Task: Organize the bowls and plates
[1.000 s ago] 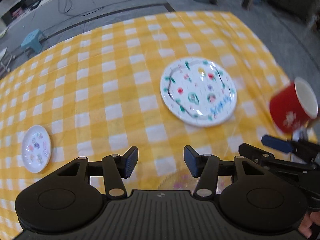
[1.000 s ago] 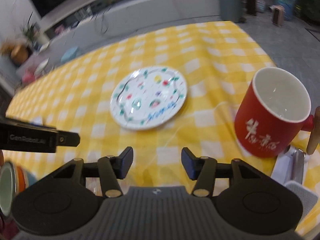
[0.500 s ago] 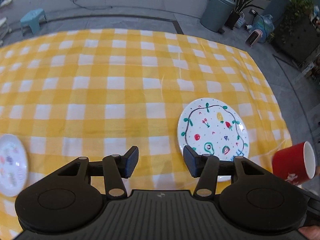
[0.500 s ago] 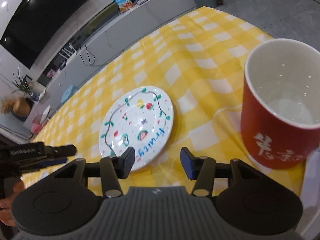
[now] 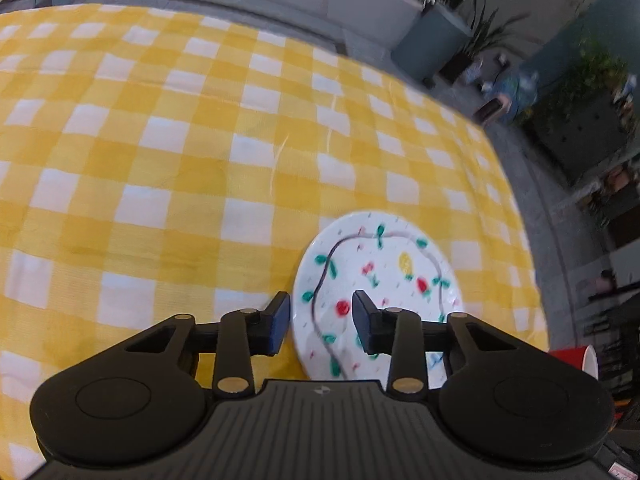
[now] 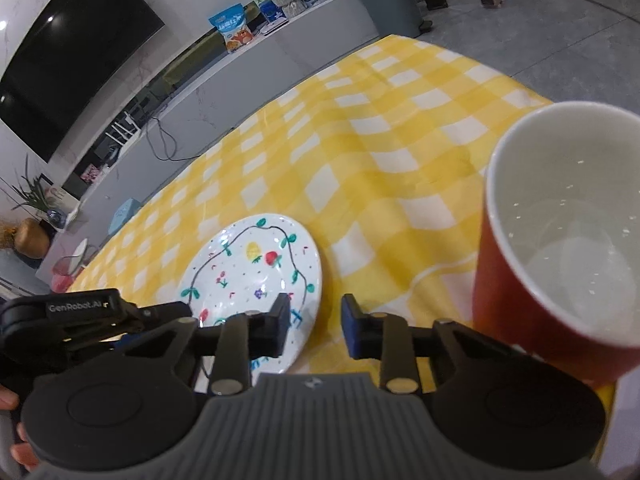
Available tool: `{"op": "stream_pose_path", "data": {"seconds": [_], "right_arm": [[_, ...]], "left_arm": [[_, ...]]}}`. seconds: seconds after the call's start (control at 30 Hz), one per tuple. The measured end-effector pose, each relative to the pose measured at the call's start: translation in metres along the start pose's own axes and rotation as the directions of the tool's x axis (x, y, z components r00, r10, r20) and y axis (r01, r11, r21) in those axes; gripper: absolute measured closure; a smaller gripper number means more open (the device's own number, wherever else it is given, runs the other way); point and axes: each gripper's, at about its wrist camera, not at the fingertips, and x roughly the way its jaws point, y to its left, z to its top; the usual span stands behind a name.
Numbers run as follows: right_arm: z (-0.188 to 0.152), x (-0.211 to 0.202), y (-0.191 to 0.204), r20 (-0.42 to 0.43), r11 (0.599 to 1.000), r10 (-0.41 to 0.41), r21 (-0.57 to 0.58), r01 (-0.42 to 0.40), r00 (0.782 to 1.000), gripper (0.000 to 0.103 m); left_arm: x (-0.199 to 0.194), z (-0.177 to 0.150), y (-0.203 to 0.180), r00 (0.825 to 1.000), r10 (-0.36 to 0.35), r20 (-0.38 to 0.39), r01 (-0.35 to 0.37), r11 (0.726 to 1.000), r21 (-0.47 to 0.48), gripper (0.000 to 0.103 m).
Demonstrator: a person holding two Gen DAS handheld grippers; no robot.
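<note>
A white plate painted with fruit and a vine border (image 5: 380, 280) lies on the yellow checked tablecloth (image 5: 180, 160). My left gripper (image 5: 320, 320) hovers low over the plate's left rim. Its jaws are closing with that rim between them, and the pads are not pressing on it. In the right wrist view, my right gripper (image 6: 315, 324) sits at the same plate's (image 6: 248, 272) near right edge. Its jaws are closing too, with cloth and the rim's edge in the gap and nothing gripped. No bowl is in sight.
A red mug with a white inside (image 6: 560, 240) stands close on the right of the right gripper, also seen at the left view's edge as the mug (image 5: 576, 360). The left tool's black housing (image 6: 76, 312) and a hand (image 6: 8, 400) fill the lower left. The table's far edge (image 5: 500, 152) drops to grey floor.
Both grippers have sunk towards the fruit plate and rolled, and both pairs of jaws have narrowed. The small plate at the left has left the left wrist view.
</note>
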Motion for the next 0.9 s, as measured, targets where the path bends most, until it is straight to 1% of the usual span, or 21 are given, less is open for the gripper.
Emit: {"op": "stream_pose_path", "data": {"seconds": [0.1, 0.17, 0.23, 0.27, 0.33, 0.37, 0.47, 0.6, 0.7, 0.83, 0.9], "right_arm": [[0.001, 0.004, -0.001, -0.007, 1.000, 0.016, 0.013, -0.016, 1.000, 0.077], [0.001, 0.006, -0.001, 0.002, 0.999, 0.033, 0.008, -0.033, 0.999, 0.081], [0.000, 0.008, -0.001, -0.003, 0.999, 0.036, 0.012, -0.036, 0.999, 0.082], [0.000, 0.008, -0.002, -0.008, 0.999, 0.037, 0.024, -0.037, 0.999, 0.085], [-0.001, 0.008, -0.005, -0.009, 0.998, 0.042, 0.040, -0.042, 0.999, 0.087], [-0.001, 0.009, -0.005, -0.010, 0.999, 0.041, 0.032, -0.040, 0.999, 0.089], [-0.003, 0.008, -0.002, -0.010, 1.000, 0.024, -0.001, -0.024, 1.000, 0.093], [-0.002, 0.006, -0.003, -0.006, 0.999, 0.037, -0.001, -0.037, 0.999, 0.093], [-0.001, 0.002, -0.002, 0.000, 0.999, 0.038, -0.013, -0.038, 0.999, 0.093], [0.000, -0.004, -0.004, 0.002, 0.999, 0.045, -0.012, -0.045, 0.999, 0.093], [0.001, -0.008, -0.006, 0.007, 0.998, 0.056, -0.009, -0.056, 0.998, 0.093]], "left_arm": [[-0.001, 0.000, 0.003, 0.999, -0.024, 0.022, 0.025, 0.999, -0.039, 0.061], [0.000, 0.000, 0.006, 0.999, -0.033, 0.038, 0.035, 0.998, -0.056, 0.061], [0.000, -0.002, 0.007, 0.998, -0.028, 0.054, 0.031, 0.998, -0.061, 0.070], [0.000, -0.002, 0.008, 0.998, -0.024, 0.062, 0.028, 0.998, -0.058, 0.072], [0.000, -0.004, 0.009, 0.997, -0.022, 0.075, 0.026, 0.998, -0.054, 0.078], [0.000, -0.005, 0.009, 0.997, -0.017, 0.080, 0.020, 0.999, -0.047, 0.079], [-0.002, -0.009, 0.005, 0.995, 0.004, 0.095, -0.002, 1.000, -0.022, 0.080], [-0.005, -0.013, -0.005, 0.993, 0.052, 0.107, -0.052, 0.999, -0.004, 0.080], [-0.012, -0.016, -0.011, 0.990, 0.060, 0.130, -0.063, 0.998, 0.015, 0.080], [-0.020, -0.021, -0.014, 0.990, 0.063, 0.127, -0.064, 0.998, 0.010, 0.080], [-0.025, -0.025, -0.016, 0.990, 0.063, 0.129, -0.066, 0.998, 0.021, 0.081]]}}
